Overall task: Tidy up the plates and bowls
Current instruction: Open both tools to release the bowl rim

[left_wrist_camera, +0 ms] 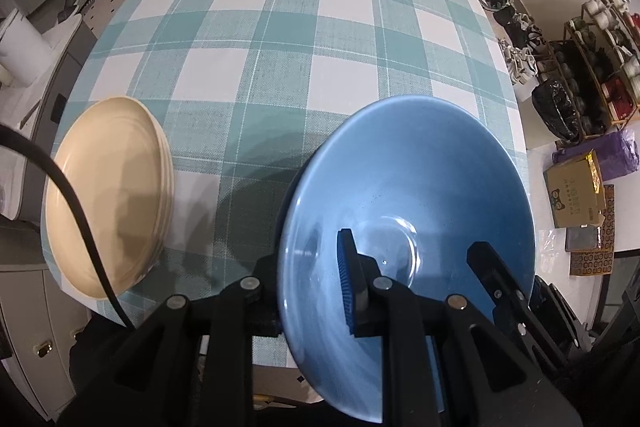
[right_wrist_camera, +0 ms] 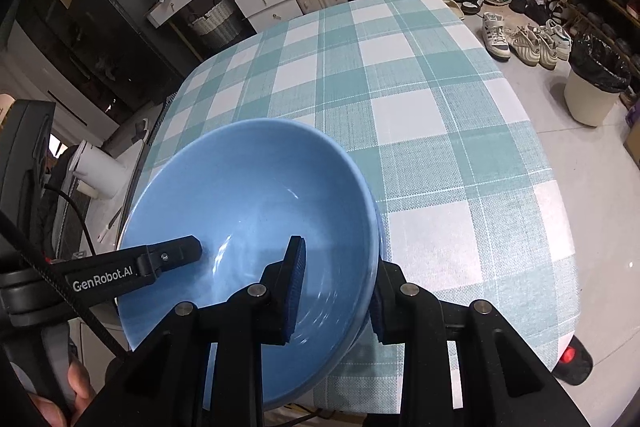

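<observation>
Both grippers grip the rim of the same stack of blue bowls (left_wrist_camera: 404,227), each with one finger inside the bowl and one outside. In the right wrist view a second rim shows just under the top one, so at least two bowls are nested (a third cannot be made out).

The left gripper (left_wrist_camera: 316,279) has its blue-padded finger (left_wrist_camera: 348,287) against the bowl's inner wall and its other finger outside the rim, on the side toward the cream plates, so its fingers are narrow and clamped on the wall. The right gripper (right_wrist_camera: 336,291) does the same on the opposite rim: one pad (right_wrist_camera: 294,291) inside, the other finger (right_wrist_camera: 380,311) outside.

The bowls are over the near edge of the worktop (left_wrist_camera: 280,39), which carries a teal and white checked cloth; whether they rest on it or are lifted cannot be told.

Beside the bowls, at the near corner of the worktop on the left gripper's side, sits a stack of cream plates (left_wrist_camera: 108,195); three or so rims show at its edge, though the exact count is unclear.
</observation>
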Motion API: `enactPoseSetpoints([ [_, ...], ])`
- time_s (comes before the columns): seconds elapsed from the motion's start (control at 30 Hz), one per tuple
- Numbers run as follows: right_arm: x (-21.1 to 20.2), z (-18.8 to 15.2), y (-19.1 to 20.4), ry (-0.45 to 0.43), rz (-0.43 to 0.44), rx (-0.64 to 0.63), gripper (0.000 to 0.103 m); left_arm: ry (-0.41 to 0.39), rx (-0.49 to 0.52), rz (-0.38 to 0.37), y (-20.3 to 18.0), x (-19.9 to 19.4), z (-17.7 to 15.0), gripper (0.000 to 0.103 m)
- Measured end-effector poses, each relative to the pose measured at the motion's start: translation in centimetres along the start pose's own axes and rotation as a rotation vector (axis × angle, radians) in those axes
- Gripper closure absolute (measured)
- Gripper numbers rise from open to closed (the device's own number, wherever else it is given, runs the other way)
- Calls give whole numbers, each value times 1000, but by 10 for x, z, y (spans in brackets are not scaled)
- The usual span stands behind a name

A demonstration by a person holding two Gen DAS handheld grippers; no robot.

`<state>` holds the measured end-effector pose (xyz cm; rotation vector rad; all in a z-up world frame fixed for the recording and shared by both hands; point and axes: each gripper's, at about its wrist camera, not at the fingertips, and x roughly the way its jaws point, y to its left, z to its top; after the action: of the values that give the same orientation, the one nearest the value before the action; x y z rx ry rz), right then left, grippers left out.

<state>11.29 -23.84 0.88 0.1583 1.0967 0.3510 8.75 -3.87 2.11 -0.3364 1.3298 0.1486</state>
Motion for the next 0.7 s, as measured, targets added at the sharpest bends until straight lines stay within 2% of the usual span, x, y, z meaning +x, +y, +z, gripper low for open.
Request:
enactPoseSetpoints([
  [0.33,-3,-1,15,-44,-84,-111,75,-1,-10,-27,5,-4,2,82],
  [0.7,-2,-4,16,-83,-99,-150,75,-5,-21,-39,7,-4,0,81],
])
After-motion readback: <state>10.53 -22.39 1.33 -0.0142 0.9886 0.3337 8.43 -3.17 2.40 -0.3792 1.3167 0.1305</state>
